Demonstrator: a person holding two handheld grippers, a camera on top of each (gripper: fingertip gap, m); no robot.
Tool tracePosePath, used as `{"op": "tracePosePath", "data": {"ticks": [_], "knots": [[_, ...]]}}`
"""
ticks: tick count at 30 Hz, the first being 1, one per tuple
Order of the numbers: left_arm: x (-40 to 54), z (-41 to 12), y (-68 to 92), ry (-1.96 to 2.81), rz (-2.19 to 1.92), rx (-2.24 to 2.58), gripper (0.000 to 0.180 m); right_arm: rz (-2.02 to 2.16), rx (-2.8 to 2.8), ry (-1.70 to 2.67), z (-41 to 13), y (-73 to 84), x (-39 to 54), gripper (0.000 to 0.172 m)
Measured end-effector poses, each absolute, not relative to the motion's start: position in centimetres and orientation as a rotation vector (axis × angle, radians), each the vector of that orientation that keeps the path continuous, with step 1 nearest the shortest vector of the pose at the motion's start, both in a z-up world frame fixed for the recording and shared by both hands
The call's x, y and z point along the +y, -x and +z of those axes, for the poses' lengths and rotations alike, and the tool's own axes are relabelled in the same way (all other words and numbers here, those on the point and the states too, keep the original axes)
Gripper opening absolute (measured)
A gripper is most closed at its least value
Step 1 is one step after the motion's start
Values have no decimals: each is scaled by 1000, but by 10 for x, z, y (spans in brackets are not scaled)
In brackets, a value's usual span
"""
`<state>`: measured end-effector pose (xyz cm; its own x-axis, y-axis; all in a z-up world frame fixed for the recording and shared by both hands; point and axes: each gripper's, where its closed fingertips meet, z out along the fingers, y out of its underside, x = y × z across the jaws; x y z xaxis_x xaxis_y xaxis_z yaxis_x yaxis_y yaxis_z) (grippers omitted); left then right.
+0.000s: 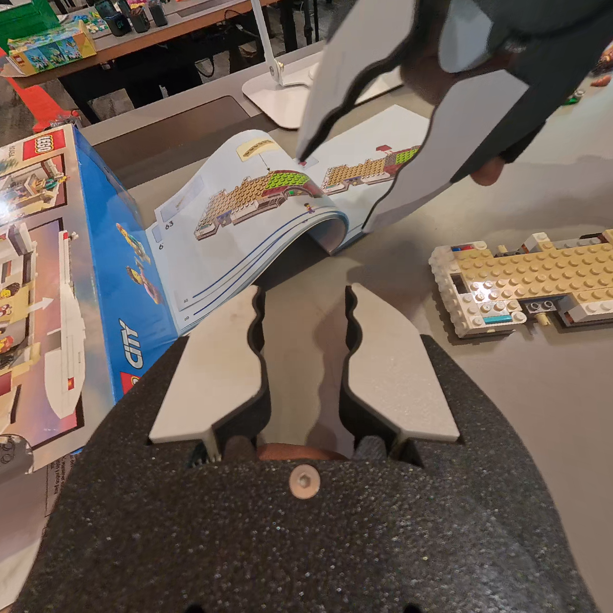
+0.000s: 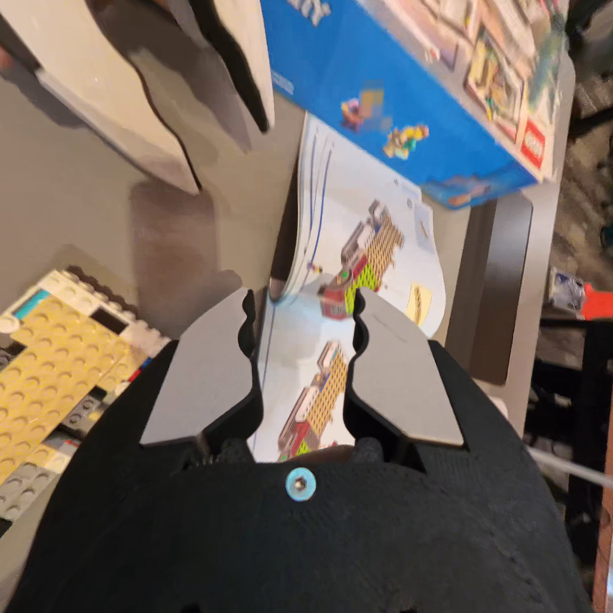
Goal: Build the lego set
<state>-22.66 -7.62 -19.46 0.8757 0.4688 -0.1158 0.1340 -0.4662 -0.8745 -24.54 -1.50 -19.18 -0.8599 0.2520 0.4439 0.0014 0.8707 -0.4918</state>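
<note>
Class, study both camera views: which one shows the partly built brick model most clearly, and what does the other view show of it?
The left wrist view: the tan-topped brick model lies sharp on the grey table, right of the open booklet. The right wrist view shows it blurred, partly behind the gripper body.

left jaws (image 1: 302,292) open over table (image 1: 464,414), near booklet (image 1: 252,212).

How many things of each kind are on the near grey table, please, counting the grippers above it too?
Grippers: 2 (left gripper, right gripper)
Toy set boxes: 1 (blue box)
Instruction booklets: 1 (open booklet)
Brick builds: 1 (tan and white build)
Lamp bases: 1 (white base)
Total: 6
</note>
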Motion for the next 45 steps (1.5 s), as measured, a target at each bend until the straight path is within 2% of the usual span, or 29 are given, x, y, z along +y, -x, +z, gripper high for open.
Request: {"op": "tracePosePath", "data": {"ticks": [7,18,26,34,38,45], "knots": [[-77,-192,227,2021,422,-441,47,579,-2706,12,-216,256,-36,68],[-78,-193,226,2041,442,-417,47,558,-2595,292,-215,246,19,62],[-76,-195,226,2051,455,-418,46,688,-2462,414,-199,248,12,59],[-76,-194,227,2044,456,-419,46,786,-2564,66,-193,253,-44,64],[-77,-193,227,2035,450,-426,46,682,-2769,-60,-210,251,-56,67],[-80,-194,227,2046,456,-424,46,531,-2767,98,-221,262,-20,69]]}}
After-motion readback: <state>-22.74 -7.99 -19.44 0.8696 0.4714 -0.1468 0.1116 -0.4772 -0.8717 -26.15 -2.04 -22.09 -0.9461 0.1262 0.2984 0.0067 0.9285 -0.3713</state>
